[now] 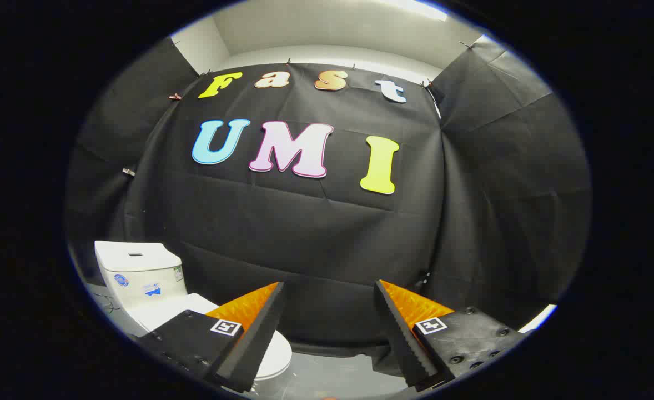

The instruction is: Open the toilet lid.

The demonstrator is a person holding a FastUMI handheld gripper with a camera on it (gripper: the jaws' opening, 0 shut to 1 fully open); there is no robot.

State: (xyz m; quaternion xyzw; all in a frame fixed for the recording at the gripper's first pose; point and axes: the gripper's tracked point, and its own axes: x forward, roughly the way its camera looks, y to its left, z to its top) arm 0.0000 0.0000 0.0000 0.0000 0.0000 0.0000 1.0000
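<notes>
A white toilet stands low on the left against the black cloth wall, with its tank [141, 273] upright and its lid [274, 355] lying flat and closed. My gripper [330, 291] hovers above and to the right of the toilet. Its fingers are spread wide apart with nothing between them. The left finger [249, 328] covers much of the lid, so only the lid's front curve and a strip near the tank show. The lid lies below and beyond the left finger, apart from it.
Black cloth walls close the booth at the back and on both sides. A grey floor [332, 378] shows between the fingers in front of the toilet. A thin cable [105, 303] runs on the floor left of the tank.
</notes>
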